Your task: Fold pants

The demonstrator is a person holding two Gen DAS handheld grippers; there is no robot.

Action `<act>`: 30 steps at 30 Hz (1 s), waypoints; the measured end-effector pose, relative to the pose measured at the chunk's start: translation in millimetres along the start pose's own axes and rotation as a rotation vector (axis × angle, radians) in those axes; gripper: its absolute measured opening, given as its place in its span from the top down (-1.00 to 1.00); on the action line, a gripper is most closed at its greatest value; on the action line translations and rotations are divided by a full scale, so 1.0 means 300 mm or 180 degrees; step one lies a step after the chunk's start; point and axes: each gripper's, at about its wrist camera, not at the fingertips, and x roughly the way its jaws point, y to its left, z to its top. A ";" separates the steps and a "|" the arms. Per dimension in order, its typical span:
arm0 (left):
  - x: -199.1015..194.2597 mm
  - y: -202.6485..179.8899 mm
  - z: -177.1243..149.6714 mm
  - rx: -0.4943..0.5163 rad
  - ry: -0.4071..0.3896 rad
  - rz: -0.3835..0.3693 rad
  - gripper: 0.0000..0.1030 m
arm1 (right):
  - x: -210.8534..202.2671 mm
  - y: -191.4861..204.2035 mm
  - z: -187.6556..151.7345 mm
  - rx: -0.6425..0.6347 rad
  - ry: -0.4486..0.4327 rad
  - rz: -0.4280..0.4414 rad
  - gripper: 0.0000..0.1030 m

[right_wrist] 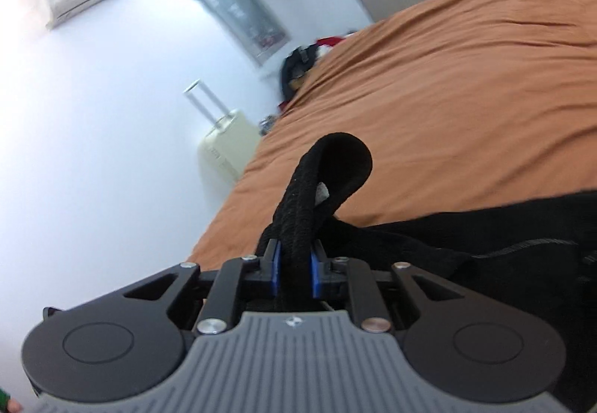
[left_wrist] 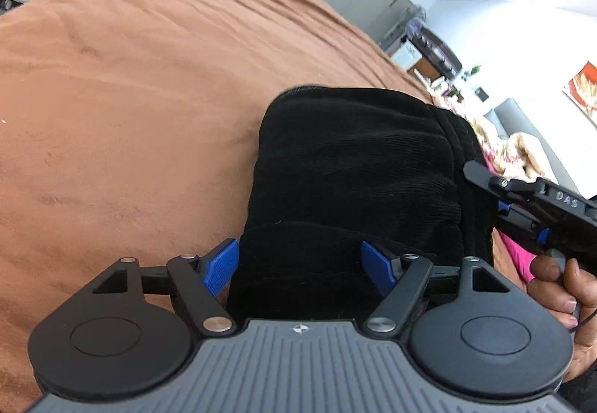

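Note:
Black corduroy pants (left_wrist: 354,166) lie bunched on a brown bedspread (left_wrist: 130,96). My left gripper (left_wrist: 300,265) is open, its blue pads (left_wrist: 220,265) wide apart on either side of the near edge of the pants. My right gripper (right_wrist: 294,269) is shut on a thick folded edge of the pants (right_wrist: 298,211), which loops up past the fingers. The rest of the pants (right_wrist: 485,234) trails to the right. The right gripper also shows in the left wrist view (left_wrist: 485,178), at the right side of the pants, with the hand holding it.
The bedspread (right_wrist: 447,96) spreads wide beyond the pants. A cream suitcase (right_wrist: 227,148) stands by the white wall. Clothes and a dark bag (right_wrist: 298,66) sit at the bed's far end. A pink patterned fabric (left_wrist: 511,152) lies to the right of the pants.

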 end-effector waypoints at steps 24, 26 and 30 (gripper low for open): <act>0.064 -0.005 -0.050 0.0091 0.0214 0.0390 -0.66 | -0.057 0.085 -0.249 -0.1131 -0.0176 -0.0867 0.62; 0.079 -0.030 -0.049 0.0123 0.0239 0.0416 -0.68 | -0.015 0.062 -0.273 -0.1076 -0.0072 -0.0961 0.62; 0.090 -0.035 -0.053 0.0143 0.0254 0.0451 -0.70 | 0.048 -0.001 -0.288 -0.0903 0.0035 -0.1021 0.63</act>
